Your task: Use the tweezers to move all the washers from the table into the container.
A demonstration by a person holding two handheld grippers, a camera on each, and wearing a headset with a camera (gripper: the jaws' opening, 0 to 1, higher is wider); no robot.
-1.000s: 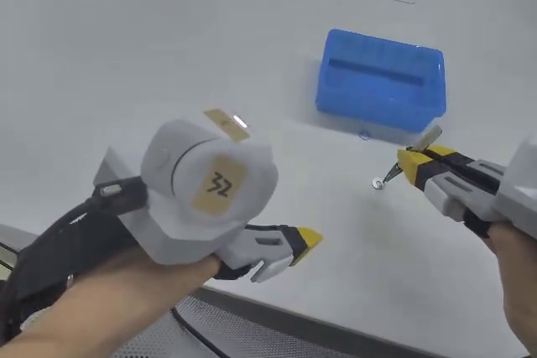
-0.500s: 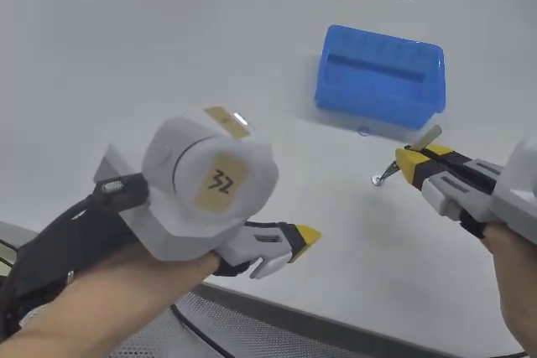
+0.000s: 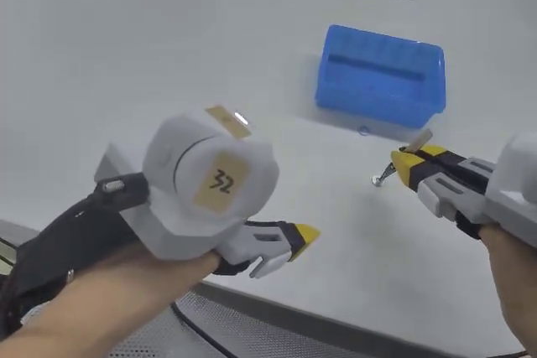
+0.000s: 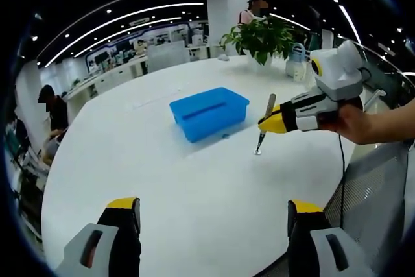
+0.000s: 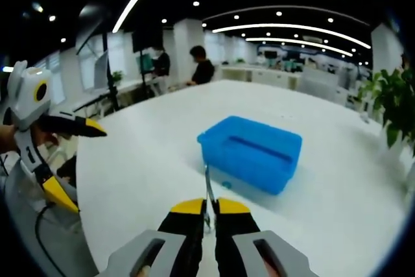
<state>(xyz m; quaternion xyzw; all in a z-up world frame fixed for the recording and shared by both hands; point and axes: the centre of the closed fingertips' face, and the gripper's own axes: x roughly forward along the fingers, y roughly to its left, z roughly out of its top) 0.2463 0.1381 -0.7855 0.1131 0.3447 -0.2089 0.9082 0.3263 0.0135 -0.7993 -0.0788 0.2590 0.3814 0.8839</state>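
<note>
We risk flicking small silver washer [image 3: 377, 180] away if thin metal tweezers [image 3: 388, 173], pinched in right gripper [image 3: 403, 158], nip off-centre; left gripper [image 4: 214, 205] jaws spread.

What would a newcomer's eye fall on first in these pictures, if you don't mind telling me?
The bright blue container stands out at once on the white table, toward its far side. Just in front of it, the right gripper is shut on tweezers, whose tips point down at a small washer. The left gripper hangs open, nearer the person.
</note>
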